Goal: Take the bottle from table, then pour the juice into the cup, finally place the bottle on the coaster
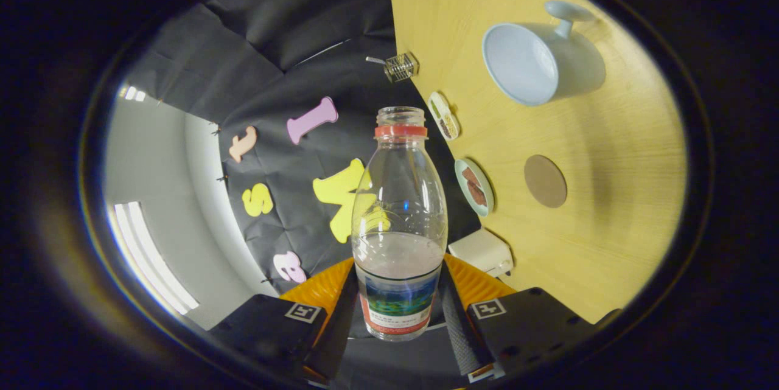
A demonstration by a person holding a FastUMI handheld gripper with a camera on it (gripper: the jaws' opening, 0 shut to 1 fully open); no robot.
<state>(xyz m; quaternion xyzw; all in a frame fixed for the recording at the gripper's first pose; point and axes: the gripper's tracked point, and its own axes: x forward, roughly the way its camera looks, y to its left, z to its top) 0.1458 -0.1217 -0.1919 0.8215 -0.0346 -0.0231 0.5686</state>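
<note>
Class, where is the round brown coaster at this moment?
In the gripper view the coaster lies flat on the wooden table, beyond the fingers, between the cup and the small plate, beside the held bottle.

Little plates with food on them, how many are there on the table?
2. One oval plate lies near the wire basket; one round plate lies beside the brown coaster. The bottle in the jaws may hide more.
</note>
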